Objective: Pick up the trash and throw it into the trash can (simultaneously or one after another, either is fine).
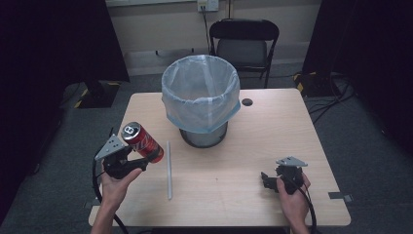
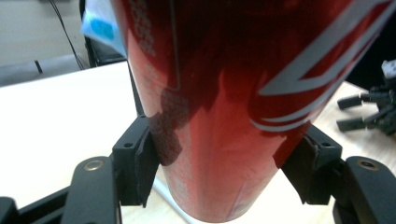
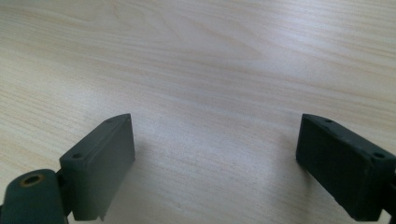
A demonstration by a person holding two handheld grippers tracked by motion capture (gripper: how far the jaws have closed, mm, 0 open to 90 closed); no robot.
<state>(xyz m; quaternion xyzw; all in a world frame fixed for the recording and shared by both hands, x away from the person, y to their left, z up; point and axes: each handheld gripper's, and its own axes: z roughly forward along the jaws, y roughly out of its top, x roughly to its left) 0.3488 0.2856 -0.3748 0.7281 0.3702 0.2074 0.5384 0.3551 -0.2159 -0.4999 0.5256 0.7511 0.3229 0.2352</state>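
In the lower left of the high view, the left hand-held gripper point(image 1: 146, 158) held a red can point(image 1: 141, 142) clear above the surface point(image 1: 272, 131), its jaws clamped on the lower part of the body. The can was tilted, its silver top toward the upper left of the frame and its base toward the lower right. In the left gripper view the can point(image 2: 224, 93) rose between the 2 black pads point(image 2: 140, 163), which pressed on its sides. Its label showed white and silver lettering and a small block of white print on the red, but none of it could be read, and no brand could be made out.

In the lower right of the high view, the right hand-held gripper point(image 1: 265, 179) sat low over the surface, and the right gripper view showed its jaws standing wide apart with bare wood grain between them.

The surface was a pale wood square with a small dark round hole point(image 1: 247, 102) near its upper right. A bin point(image 1: 200, 97) lined with a pale blue bag stood at the upper middle of it, and a thin white straw point(image 1: 168, 170) lay lengthwise just right of the can. Beyond the surface stood a dark folding chair point(image 1: 243, 44) against a light wall, with grey carpet, black cables and dark curtains at both sides of the frame.
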